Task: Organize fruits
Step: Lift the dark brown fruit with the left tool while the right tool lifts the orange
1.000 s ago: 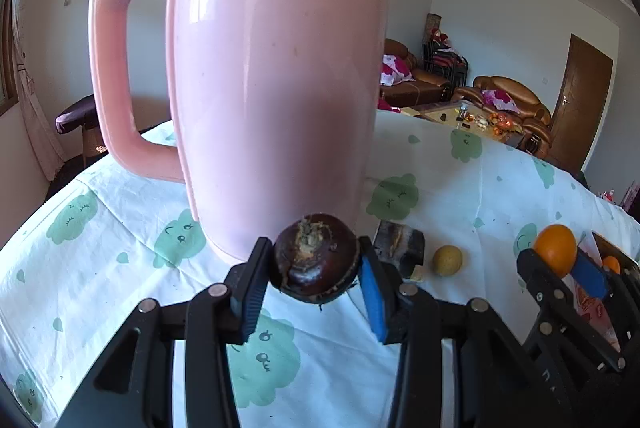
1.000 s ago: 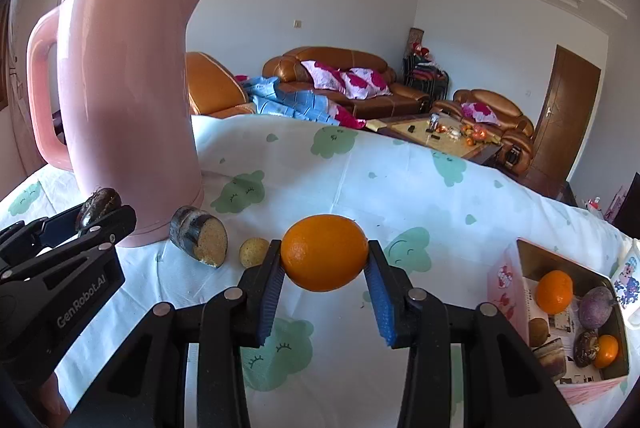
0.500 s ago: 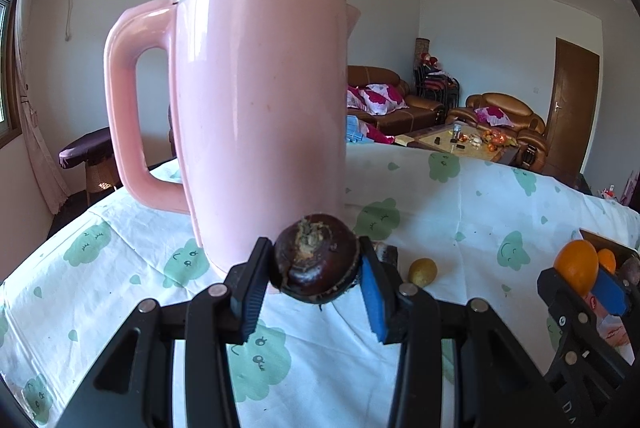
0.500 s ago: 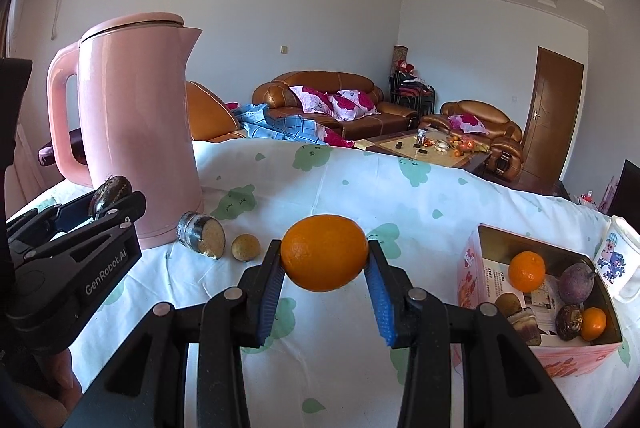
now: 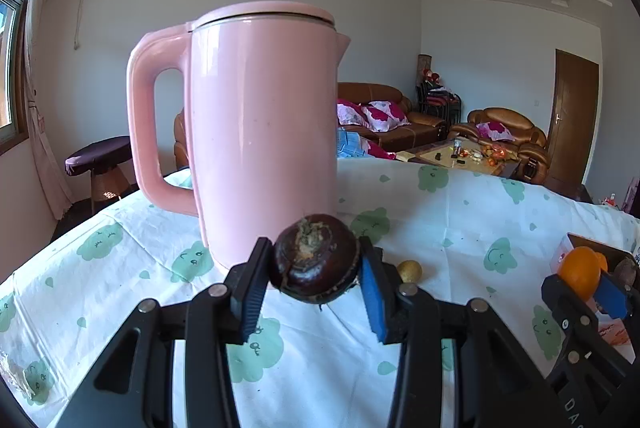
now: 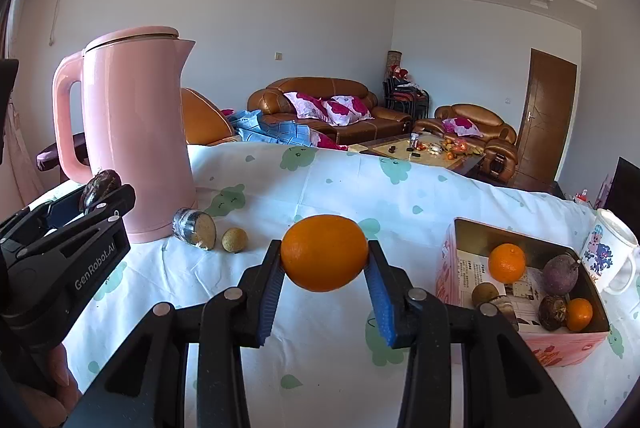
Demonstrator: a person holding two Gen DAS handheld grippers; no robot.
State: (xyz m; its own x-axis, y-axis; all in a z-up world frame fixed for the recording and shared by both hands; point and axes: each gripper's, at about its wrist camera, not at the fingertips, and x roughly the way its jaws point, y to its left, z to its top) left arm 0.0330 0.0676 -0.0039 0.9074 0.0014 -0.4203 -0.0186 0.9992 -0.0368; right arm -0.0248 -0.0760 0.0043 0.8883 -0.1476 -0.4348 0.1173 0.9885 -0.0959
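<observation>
- Left wrist view: the left gripper (image 5: 316, 282) is clenched on a dark brown, round fruit (image 5: 315, 259) with a rough pale patch on top; both blue pads press its sides and it is held clear of the cloth.
- Right behind the held fruit stands a pink electric kettle (image 5: 256, 131), lid on, handle to the left, on the table's white cloth with green cloud faces (image 5: 460, 211).
- A small yellowish fruit (image 5: 409, 271) lies on the cloth just right of the gripper.
- At the right edge the right gripper (image 5: 588, 282) shows, grasping an orange (image 5: 579, 272), with the corner of a box (image 5: 572, 242) behind it.
- Right wrist view: the right gripper (image 6: 325, 268) is closed on the orange (image 6: 324, 252), pads on both sides, above the cloth (image 6: 400, 195).
- To the right on the cloth sits an open pink box (image 6: 448, 260) holding a second orange (image 6: 507, 263), a purple round fruit (image 6: 560, 275), a dark brown fruit (image 6: 553, 312), a small orange fruit (image 6: 579, 314) and a brownish one (image 6: 485, 294).
- A white mug with a blue cartoon print (image 6: 608, 252) stands just beyond the box.
- Left of the orange, a cut, foil-wrapped piece (image 6: 195, 228) and the small yellowish fruit (image 6: 234, 240) lie near the kettle (image 6: 136, 139).
- At the far left the left gripper (image 6: 100, 193) grips the dark fruit (image 6: 100, 184); part of a hand (image 6: 60, 384) shows at the bottom corner.
</observation>
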